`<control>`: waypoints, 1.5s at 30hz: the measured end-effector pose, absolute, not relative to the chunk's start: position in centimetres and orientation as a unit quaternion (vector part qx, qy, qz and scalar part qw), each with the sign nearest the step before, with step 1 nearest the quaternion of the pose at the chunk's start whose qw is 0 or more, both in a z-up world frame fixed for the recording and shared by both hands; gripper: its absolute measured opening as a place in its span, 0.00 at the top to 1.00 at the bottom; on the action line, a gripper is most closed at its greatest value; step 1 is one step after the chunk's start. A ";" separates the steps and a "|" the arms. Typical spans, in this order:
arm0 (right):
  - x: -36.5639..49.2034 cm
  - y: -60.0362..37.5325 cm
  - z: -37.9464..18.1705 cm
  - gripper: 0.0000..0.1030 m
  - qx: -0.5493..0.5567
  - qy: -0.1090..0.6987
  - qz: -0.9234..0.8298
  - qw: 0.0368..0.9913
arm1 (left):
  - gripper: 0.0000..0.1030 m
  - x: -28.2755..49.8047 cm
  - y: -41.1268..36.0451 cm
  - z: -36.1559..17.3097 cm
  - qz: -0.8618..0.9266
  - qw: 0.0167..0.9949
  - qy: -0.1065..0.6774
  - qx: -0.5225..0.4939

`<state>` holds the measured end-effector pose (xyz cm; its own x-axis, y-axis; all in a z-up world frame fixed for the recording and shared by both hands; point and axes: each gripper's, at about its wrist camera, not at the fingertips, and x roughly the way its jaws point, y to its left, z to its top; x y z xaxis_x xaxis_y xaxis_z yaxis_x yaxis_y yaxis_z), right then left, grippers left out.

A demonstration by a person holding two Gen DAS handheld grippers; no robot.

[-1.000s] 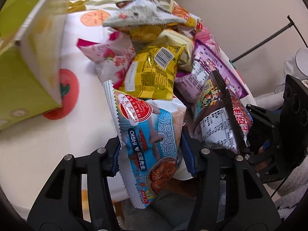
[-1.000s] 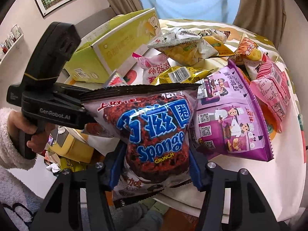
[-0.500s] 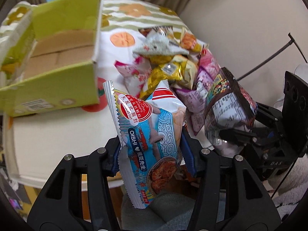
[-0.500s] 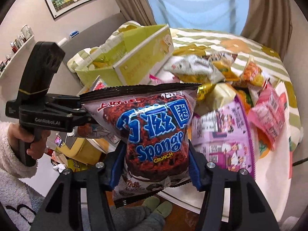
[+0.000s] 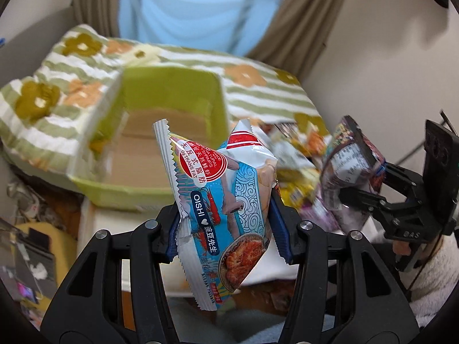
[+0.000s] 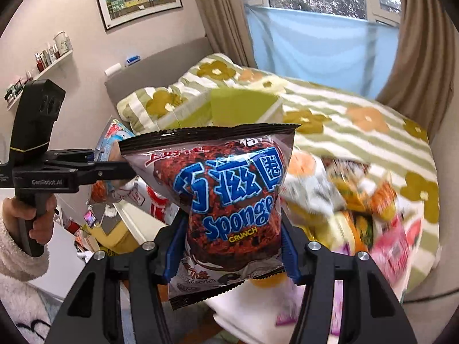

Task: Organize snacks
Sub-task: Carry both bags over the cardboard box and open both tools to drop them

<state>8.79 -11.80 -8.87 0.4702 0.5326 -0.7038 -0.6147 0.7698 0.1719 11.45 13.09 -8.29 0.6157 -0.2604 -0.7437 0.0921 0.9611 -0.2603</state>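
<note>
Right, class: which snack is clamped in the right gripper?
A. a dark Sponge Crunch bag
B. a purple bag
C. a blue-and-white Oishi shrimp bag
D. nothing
A: the right gripper has its blue pads pressed on the dark Sponge Crunch bag.

surface: bed (image 5: 258, 97), green-and-white striped cover with orange and olive flowers | on it: open green cardboard box (image 5: 169, 132), brown inside | right of box: blurred heap of snack packets (image 6: 361, 200), yellow, orange, pink, purple; count unreadable
</note>
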 end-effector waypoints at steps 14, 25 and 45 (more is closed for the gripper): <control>18.2 0.6 -8.3 0.48 0.017 0.426 0.282 0.860 | 0.53 23.7 22.6 -12.9 -0.097 0.865 0.488 -0.058; 22.5 5.5 -12.0 0.48 0.034 0.486 0.187 0.853 | 0.41 28.2 22.8 -17.4 -0.160 0.835 0.527 0.020; 23.9 8.4 -15.5 0.47 0.018 0.528 0.173 0.831 | 0.03 23.7 26.8 -14.4 -0.053 0.873 0.484 0.030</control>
<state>23.90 8.41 -15.50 0.3824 0.3069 -0.8715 -0.2680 0.9395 0.2133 23.67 26.83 -14.40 0.5250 -0.0636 -0.8487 0.1221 0.9925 0.0012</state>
